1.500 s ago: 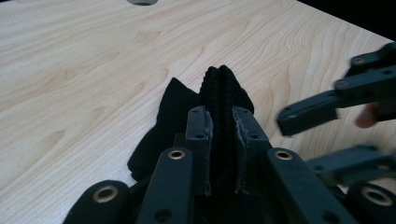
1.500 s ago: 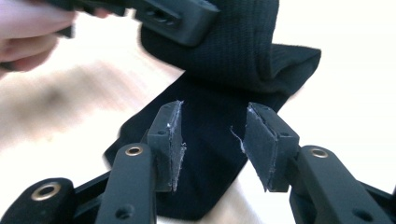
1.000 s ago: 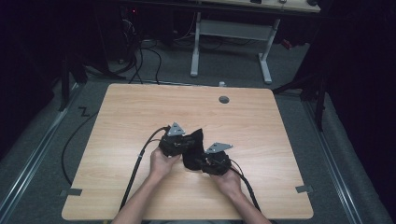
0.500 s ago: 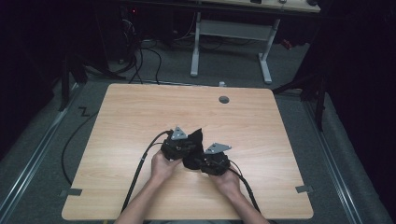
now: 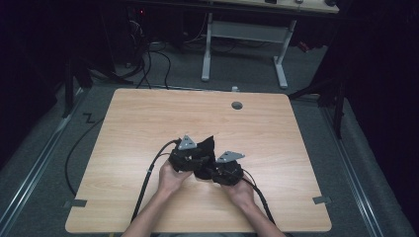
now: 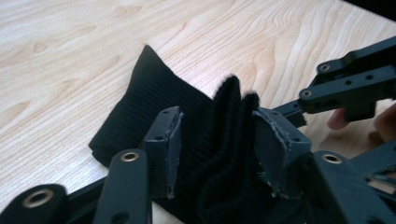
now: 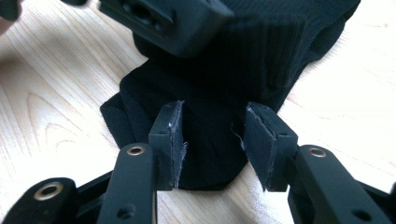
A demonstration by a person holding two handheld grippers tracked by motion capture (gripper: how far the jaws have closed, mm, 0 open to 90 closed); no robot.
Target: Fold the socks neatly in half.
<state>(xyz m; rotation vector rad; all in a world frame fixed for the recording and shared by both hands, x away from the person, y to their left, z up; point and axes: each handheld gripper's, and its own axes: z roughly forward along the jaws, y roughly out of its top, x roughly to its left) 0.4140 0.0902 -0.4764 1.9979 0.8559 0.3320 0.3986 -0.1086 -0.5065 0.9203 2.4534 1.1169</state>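
Risk: left tool [image 6: 217,154], jaws just opening, is releasing the black ribbed knit sock [image 6: 154,100]; right tool [image 7: 212,144], unclenched, is straddling it loosely, so folds may be slumping onto the desk [image 5: 148,118].

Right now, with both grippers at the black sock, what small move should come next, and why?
Probably draw the left gripper back a little. Its jaws have just been opening and stand apart around the bunched ribbed fold of the black sock, which lies on the table. The right gripper also straddles the sock, so it could take hold next.

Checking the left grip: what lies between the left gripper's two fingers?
A raised fold of the black sock, seen in the left gripper view; the fingers have just been opening and stand off it.
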